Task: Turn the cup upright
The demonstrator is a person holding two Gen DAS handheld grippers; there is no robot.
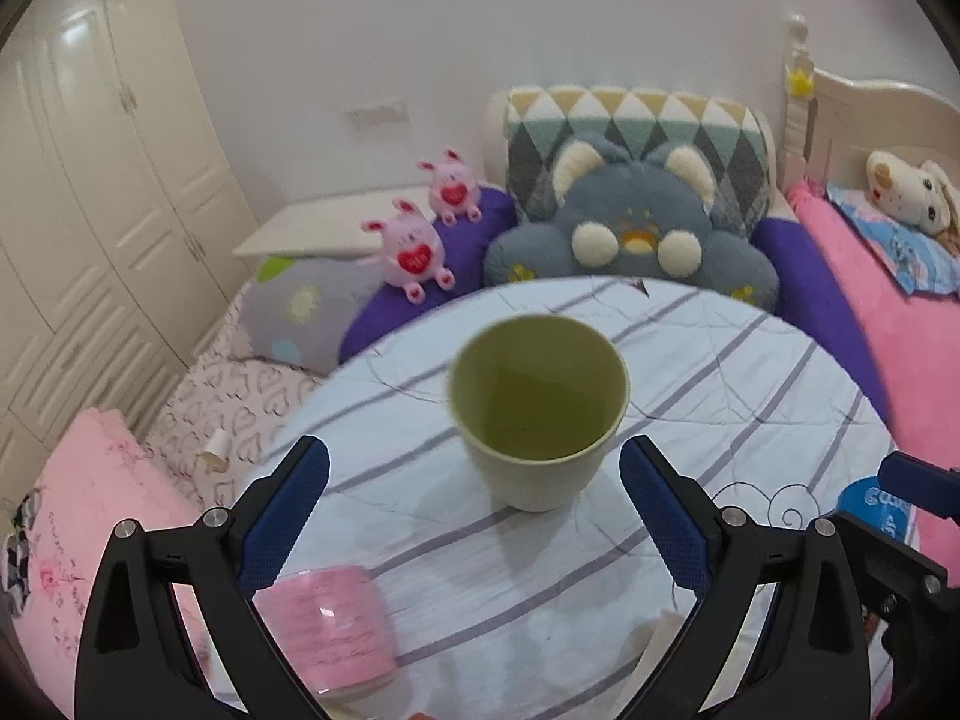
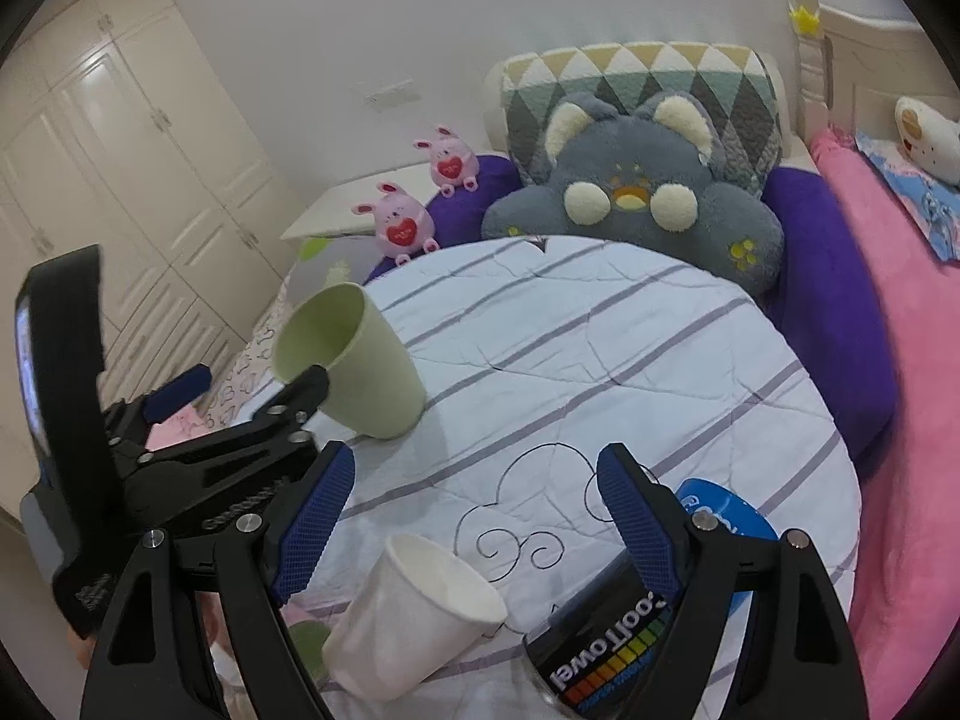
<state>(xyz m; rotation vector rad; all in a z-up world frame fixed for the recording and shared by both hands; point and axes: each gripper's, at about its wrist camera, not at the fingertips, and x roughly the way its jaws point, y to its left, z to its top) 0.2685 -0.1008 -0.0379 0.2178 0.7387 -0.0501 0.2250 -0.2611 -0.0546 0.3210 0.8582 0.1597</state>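
Tabletop [image 1: 690,360]: round, covered with a pale blue cloth bearing grey-purple stripes and a thin black curl drawing; it stands against a bed with pink bedding [image 1: 870,276].

Grey animal cushion [image 1: 630,228]: beyond the far edge of the tabletop, leaning on a diamond-patterned pillow [image 1: 636,114]. Two pink plush toys [image 1: 414,252] sit to its left on a purple cushion.

Left tool [image 1: 474,504]: blue-padded fingers apart, empty, set either side of the green cup without touching it.

Right tool [image 2: 474,510]: fingers apart, empty, over the near edge of the tabletop.

Green cup [image 1: 537,408]: upright, mouth up, standing near the middle of the tabletop, slightly blurred in the left wrist view.

White paper cup [image 2: 414,606]: near edge of the tabletop, tilted with its mouth facing up and to the right.

Pink cup [image 1: 330,624]: near-left edge, under the left tool's left finger.

Black packet [image 2: 606,654]: near edge, colour bars and writing seen upside down, reading "oolTowel" as far as visible.

Blue item [image 2: 720,510]: behind the right tool's right finger, white lettering not readable.
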